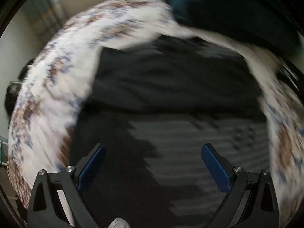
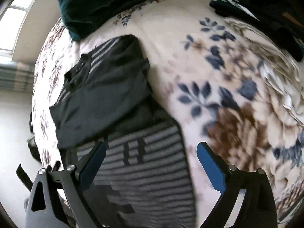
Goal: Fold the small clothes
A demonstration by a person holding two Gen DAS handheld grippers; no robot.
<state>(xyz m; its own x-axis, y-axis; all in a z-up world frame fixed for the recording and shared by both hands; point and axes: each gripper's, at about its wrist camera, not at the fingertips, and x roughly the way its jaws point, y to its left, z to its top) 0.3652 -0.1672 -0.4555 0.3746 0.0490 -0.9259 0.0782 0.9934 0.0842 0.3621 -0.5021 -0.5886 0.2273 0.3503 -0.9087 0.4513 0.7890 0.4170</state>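
Both grippers (image 1: 153, 168) (image 2: 151, 166) gape over striped garment (image 2: 148, 172); no legible writing.

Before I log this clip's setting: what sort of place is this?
Most likely a bedroom. The dark striped garment lies on a floral blanket spread over what looks like a bed, with a dark green pillow at its far end and a window behind.

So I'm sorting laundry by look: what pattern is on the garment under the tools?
Grey and black horizontal stripes on the garment, clearest in the right wrist view.
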